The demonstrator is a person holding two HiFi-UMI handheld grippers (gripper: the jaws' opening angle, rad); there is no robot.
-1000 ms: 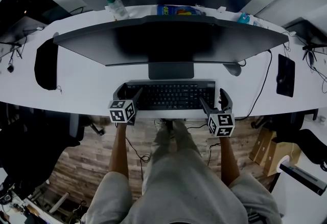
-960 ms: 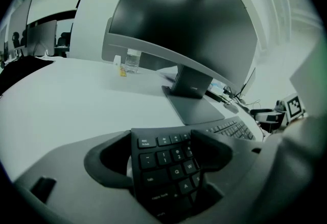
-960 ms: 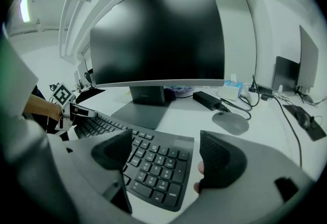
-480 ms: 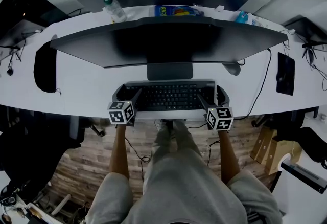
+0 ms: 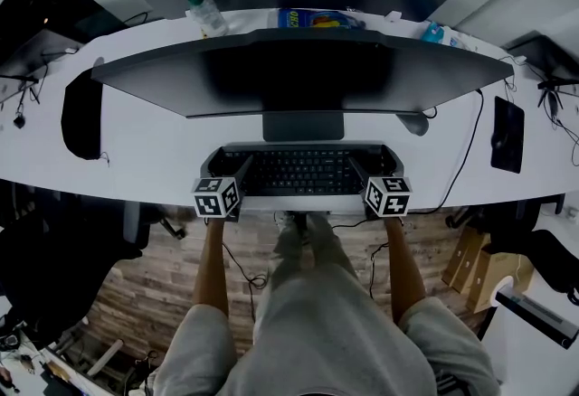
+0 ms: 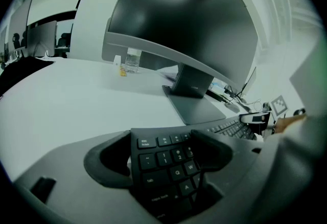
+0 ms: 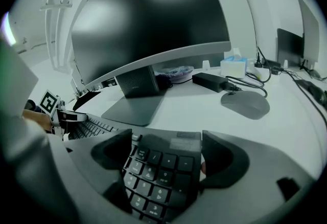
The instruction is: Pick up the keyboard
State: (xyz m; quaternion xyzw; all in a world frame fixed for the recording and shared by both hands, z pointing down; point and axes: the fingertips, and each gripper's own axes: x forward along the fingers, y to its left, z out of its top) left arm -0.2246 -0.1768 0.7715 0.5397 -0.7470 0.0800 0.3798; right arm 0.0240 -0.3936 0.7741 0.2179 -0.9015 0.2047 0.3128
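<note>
A black keyboard [image 5: 298, 170] lies on the white desk [image 5: 154, 159] in front of the monitor stand. My left gripper [image 5: 227, 165] is at its left end, open, with the corner holding the esc key between the fingers [image 6: 110, 159]. My right gripper [image 5: 375, 165] is at the right end, also open, its fingers [image 7: 225, 159] straddling the number-pad corner. In both gripper views the keyboard [image 6: 168, 166] [image 7: 158, 172] fills the gap between the jaws. I cannot tell whether the pads touch it.
A wide curved monitor [image 5: 298, 69] on a flat stand [image 5: 303, 125] rises right behind the keyboard. A grey mouse [image 5: 412, 122] lies at the right, with a cable running to the desk edge. A water bottle [image 5: 206, 13] stands behind the monitor. The person's legs are below the desk.
My right gripper has moved forward and slightly left, so its fingers now straddle the keyboard's right end. The left gripper and the keyboard have stayed in place.
</note>
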